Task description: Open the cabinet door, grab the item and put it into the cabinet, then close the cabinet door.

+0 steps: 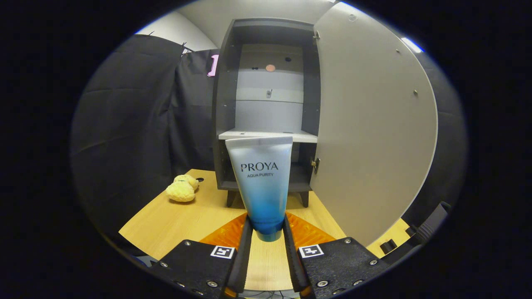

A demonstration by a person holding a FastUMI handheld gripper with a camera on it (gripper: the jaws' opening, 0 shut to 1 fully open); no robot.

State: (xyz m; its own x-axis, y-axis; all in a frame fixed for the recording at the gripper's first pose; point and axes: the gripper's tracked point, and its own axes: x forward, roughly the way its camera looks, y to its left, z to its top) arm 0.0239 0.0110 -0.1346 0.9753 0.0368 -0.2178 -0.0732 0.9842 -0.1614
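A white-to-blue cosmetic tube (261,182) stands upright, cap down, between my two fingers. My gripper (268,232) is shut on the tube near its blue cap end, both pads pressing its sides. The tube seems lifted a little off the wooden table (174,220). Beyond it stands the dark cabinet (266,108), with its grey door (370,133) swung wide open to the right. A pale shelf (266,134) crosses the cabinet inside, just behind the tube's top. The lower compartment below that shelf is mostly hidden by the tube.
A yellow plush toy (183,189) lies on the table left of the cabinet, near a small hole in the tabletop. The open door reaches out over the table's right side. Black cloth walls close in on the left and behind.
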